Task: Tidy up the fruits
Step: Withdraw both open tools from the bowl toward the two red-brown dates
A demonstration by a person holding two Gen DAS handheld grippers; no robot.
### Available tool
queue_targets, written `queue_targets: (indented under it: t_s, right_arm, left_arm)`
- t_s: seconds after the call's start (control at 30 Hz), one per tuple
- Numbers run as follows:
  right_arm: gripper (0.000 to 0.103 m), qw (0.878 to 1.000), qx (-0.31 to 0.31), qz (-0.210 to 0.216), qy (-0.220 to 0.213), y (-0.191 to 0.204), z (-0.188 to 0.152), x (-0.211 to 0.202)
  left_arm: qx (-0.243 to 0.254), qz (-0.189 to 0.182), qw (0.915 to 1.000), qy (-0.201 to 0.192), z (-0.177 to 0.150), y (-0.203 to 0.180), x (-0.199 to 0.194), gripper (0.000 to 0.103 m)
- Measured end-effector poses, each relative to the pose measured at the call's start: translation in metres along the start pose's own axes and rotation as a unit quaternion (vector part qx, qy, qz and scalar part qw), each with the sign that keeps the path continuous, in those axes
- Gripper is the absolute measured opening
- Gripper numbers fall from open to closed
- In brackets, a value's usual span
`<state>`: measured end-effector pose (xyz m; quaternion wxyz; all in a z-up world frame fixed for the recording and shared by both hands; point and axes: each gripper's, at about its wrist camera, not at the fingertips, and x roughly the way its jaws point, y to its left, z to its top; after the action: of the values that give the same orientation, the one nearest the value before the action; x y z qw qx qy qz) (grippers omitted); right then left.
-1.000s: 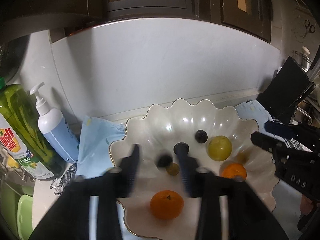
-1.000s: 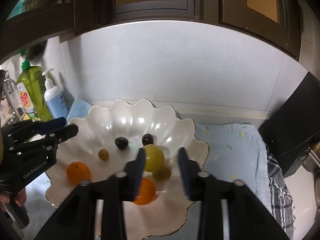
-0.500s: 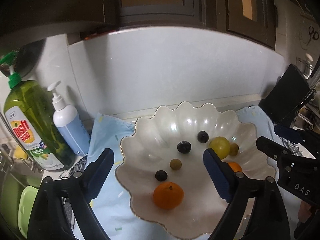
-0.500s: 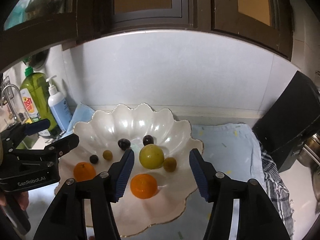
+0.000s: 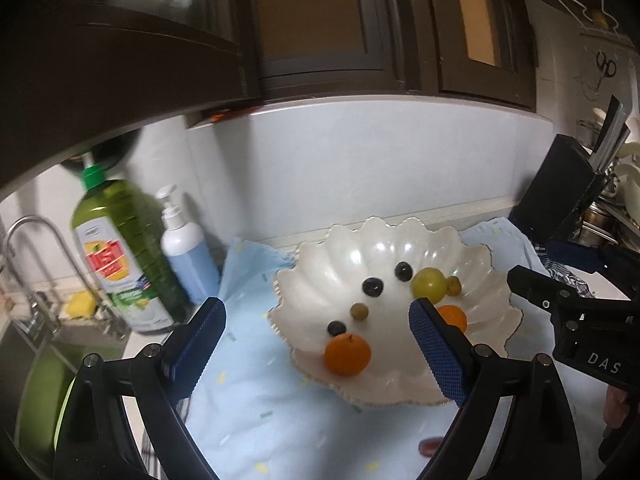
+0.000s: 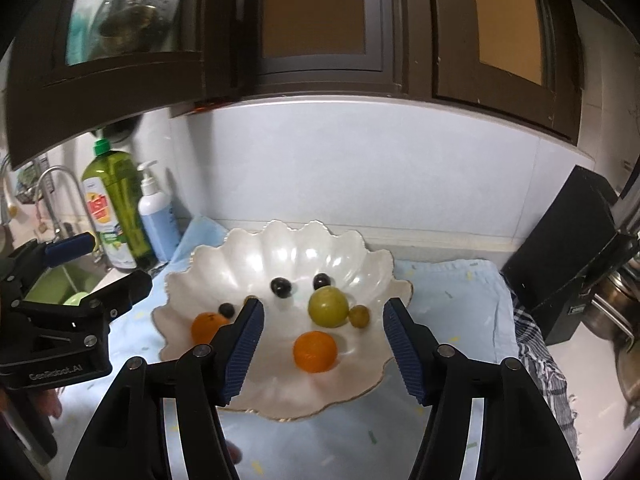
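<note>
Both grippers released, nothing held: left gripper point(image 5: 316, 344) fingers wide apart, right gripper point(image 6: 322, 348) likewise. All fruit sits in the scalloped white bowl point(image 6: 280, 248) on the blue cloth point(image 6: 452, 292): two oranges point(image 6: 315, 351), a green plum point(image 6: 329, 306), dark grapes point(image 6: 281, 287). Soap bottles point(image 5: 120, 264) far left on the worktop.

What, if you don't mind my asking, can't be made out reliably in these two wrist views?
- Small olive fruit, right wrist view: mostly hidden behind a finger of the right gripper.
- Second orange, left wrist view: partly covered by a finger of the left gripper.
- Reddish item on the blue cloth, left wrist view: cut off by the gripper frame, unidentifiable.
- Dish soap label: motion-blurred.
</note>
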<state>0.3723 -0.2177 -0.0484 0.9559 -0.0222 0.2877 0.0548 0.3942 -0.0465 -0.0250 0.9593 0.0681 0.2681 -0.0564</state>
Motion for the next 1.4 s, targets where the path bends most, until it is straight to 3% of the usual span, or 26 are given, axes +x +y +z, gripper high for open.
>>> queue_targets:
  t_s: [0.27,0.57,0.8,1.03,1.1,1.4]
  right_arm:
    - [0.063,0.999,-0.025,0.044,-0.009,0.011,-0.003,-0.02]
    - [0.063,0.994,-0.063,0.084,-0.01,0.025,-0.01,-0.035]
    - [0.063,0.99,-0.095,0.106,0.004,0.034,-0.026,-0.041]
    - [0.061,0.984,-0.12,0.13,0.027,0.037,-0.047,-0.041]
    - [0.055,0.982,-0.125,0.138,0.037,0.037,-0.053,-0.038]
    - [0.046,0.971,-0.152,0.171,0.071,0.038,-0.073,-0.023]
  left_arm:
    - [0.009,0.013,0.9996,0.023,-0.02,-0.004,-0.028,0.094]
    - [-0.013,0.03,0.9993,0.02,-0.044,-0.002,-0.056,0.094]
    - [0.01,0.024,0.9992,0.032,-0.066,-0.014,-0.063,0.092]
    - [0.03,0.01,0.9984,0.046,-0.083,-0.027,-0.064,0.083]
    - [0.042,0.002,0.9978,0.052,-0.088,-0.032,-0.062,0.08]
    - [0.086,-0.033,0.9929,0.075,-0.109,-0.055,-0.05,0.07]
